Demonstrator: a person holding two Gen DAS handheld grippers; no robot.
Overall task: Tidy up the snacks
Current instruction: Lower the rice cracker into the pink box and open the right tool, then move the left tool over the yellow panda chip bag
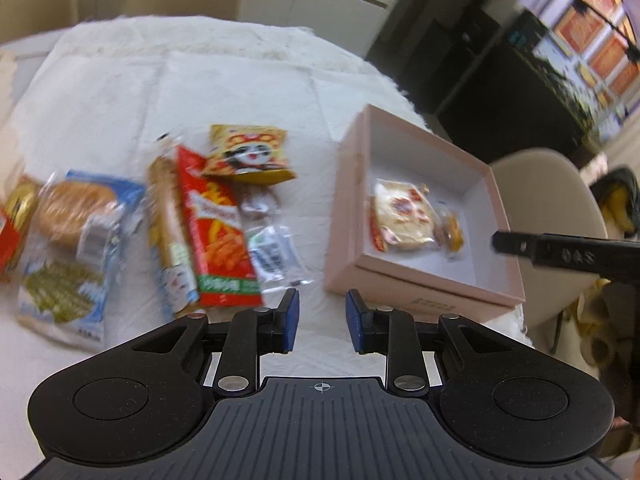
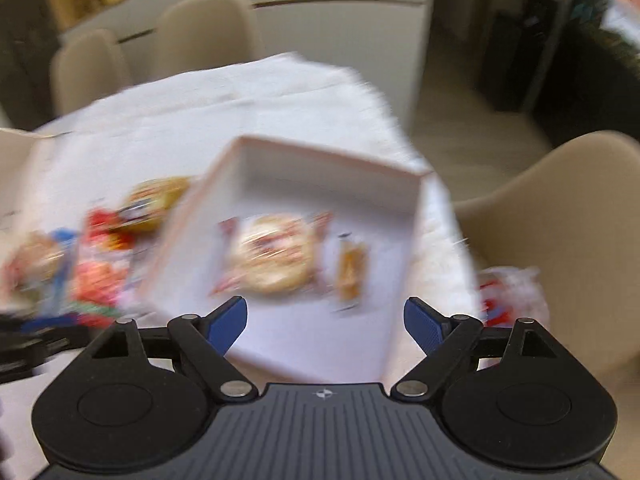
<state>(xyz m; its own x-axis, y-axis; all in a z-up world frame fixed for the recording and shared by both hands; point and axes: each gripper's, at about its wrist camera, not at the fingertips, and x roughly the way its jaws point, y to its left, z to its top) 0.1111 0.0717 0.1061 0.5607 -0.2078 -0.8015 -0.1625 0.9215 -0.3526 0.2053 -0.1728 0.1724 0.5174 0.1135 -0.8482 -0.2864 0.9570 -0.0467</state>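
Pink box, red carton, blue-padded tongs

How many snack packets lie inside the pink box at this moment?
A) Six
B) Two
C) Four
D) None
B: inside the pink box lie a round wrapped cake and, beside it, a small orange packet; the rest of its white floor is bare. The right wrist view shows the same two. The red fries box and the other snacks are on the cloth outside.
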